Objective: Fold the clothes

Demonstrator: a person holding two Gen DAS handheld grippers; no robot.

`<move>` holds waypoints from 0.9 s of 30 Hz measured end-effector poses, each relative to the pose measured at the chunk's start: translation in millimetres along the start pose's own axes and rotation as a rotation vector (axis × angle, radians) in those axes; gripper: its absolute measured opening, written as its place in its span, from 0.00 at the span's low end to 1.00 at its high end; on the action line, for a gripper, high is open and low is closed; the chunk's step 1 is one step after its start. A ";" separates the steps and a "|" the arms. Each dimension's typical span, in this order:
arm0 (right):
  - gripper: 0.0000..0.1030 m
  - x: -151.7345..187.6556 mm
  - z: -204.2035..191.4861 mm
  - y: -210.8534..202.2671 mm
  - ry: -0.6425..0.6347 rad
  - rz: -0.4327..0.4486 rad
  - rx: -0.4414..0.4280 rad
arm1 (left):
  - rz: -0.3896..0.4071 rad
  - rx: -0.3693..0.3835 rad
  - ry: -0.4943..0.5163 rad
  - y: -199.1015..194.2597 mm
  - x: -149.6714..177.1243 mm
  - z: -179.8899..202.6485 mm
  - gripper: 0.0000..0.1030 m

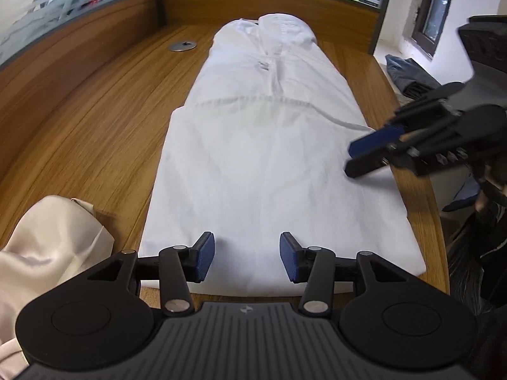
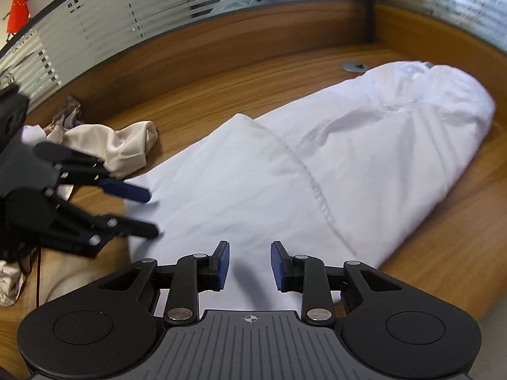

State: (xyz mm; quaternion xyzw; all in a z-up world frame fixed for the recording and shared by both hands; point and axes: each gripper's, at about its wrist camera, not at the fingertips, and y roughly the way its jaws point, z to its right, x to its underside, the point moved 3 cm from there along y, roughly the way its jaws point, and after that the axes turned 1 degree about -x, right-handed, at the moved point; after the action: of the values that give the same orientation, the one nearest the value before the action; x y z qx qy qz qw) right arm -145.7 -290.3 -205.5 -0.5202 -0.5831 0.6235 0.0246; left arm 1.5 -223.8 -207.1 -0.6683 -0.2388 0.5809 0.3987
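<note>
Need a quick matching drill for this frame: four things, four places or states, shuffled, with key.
Things:
1. white shirt
2. cream cloth
3. metal cable cap
4. left tongs

Places or states:
A. set into the desk, far end
B. open, over the near hem
C. folded long, flat along the desk
D. crumpled at the near left

Pairs: 1-C, 2-D, 3-A, 4-B

wooden desk (image 1: 95, 133), frosted striped glass partition (image 2: 126, 15), window (image 1: 440, 9)
</note>
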 end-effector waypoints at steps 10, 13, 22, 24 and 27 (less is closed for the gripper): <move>0.25 -18.1 34.8 -12.8 0.054 0.084 0.173 | 0.024 0.021 0.008 -11.3 -11.6 -5.8 0.54; 0.27 -10.6 12.0 -22.3 0.023 0.079 0.118 | 0.045 0.066 0.016 -15.7 -15.5 1.0 0.54; 0.27 13.1 -64.5 -1.2 -0.161 0.027 0.023 | 0.051 0.029 0.002 -11.9 -6.2 3.5 0.33; 0.27 16.8 -66.4 13.8 -0.182 -0.001 0.029 | 0.052 0.021 -0.001 -11.1 -4.1 4.1 0.34; 0.28 17.9 -67.0 24.4 -0.221 -0.025 0.037 | 0.054 0.009 -0.006 -9.8 -1.0 4.9 0.37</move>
State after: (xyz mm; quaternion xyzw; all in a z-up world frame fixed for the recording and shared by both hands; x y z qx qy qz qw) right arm -94.4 -239.7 -220.1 -0.4406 -0.5769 0.6874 -0.0223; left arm -2.1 -217.8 -198.5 -0.6710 -0.2191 0.5946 0.3850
